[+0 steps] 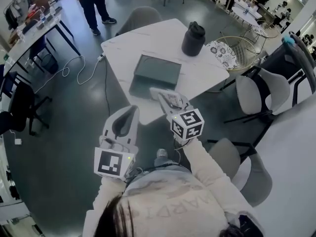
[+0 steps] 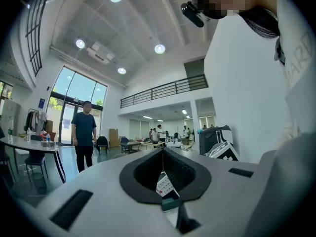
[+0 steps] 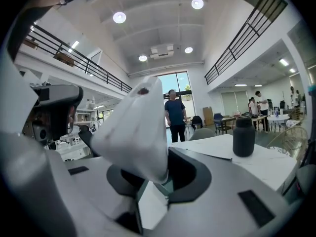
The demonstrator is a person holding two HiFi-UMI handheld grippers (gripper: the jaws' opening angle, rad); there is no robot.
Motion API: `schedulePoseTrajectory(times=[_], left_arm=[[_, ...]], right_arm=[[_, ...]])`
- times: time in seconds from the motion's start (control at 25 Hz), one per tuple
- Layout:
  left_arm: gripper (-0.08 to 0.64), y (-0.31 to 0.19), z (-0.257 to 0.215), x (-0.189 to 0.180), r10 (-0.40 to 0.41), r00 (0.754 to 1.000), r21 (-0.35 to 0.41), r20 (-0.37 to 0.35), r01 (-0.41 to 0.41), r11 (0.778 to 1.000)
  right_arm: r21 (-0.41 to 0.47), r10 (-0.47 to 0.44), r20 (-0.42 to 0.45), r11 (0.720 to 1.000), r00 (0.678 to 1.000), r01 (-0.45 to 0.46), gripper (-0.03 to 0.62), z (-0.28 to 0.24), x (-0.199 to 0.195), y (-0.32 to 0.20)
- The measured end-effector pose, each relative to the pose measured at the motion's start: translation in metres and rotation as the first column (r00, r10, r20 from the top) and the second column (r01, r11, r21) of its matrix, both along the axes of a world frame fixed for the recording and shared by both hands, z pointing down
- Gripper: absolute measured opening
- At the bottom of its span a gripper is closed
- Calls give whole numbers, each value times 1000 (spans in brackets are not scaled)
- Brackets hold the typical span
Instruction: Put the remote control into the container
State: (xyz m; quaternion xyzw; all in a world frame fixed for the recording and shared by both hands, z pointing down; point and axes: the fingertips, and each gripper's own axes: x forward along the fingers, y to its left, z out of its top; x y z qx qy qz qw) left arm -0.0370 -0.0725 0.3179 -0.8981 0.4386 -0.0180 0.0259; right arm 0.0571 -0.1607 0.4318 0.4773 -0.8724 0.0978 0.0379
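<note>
A white remote control (image 1: 168, 100) is clamped in my right gripper (image 1: 166, 105), which is shut on it just above the near edge of the white table (image 1: 148, 41). In the right gripper view the remote (image 3: 136, 132) sticks up and to the left out of the jaws. The container, a flat dark grey box (image 1: 157, 72), lies on the table just beyond the remote. My left gripper (image 1: 123, 124) hangs over the floor to the left of the table, its jaws (image 2: 163, 154) pressed together with nothing in them.
A black jar (image 1: 193, 38) stands at the table's far right. A wire chair (image 1: 243, 51) with a patterned cushion (image 1: 222, 53) is behind it, and grey chairs (image 1: 259, 90) stand at the right. A person (image 1: 94, 4) stands beyond the table. A white cable (image 1: 74, 70) lies on the floor.
</note>
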Motion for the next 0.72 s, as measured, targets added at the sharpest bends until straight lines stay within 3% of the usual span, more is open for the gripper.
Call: schedulePoseTrajectory(times=[0.44, 0.72], left_arm=[[13, -66, -5, 36, -117, 993, 8, 14, 117, 993], [14, -91, -2, 45, -136, 990, -15, 27, 137, 991]], right_arm=[[-74, -117, -19, 991, 993, 116, 104, 38, 24, -70], [-153, -162, -55, 977, 985, 152, 104, 73, 21, -94]])
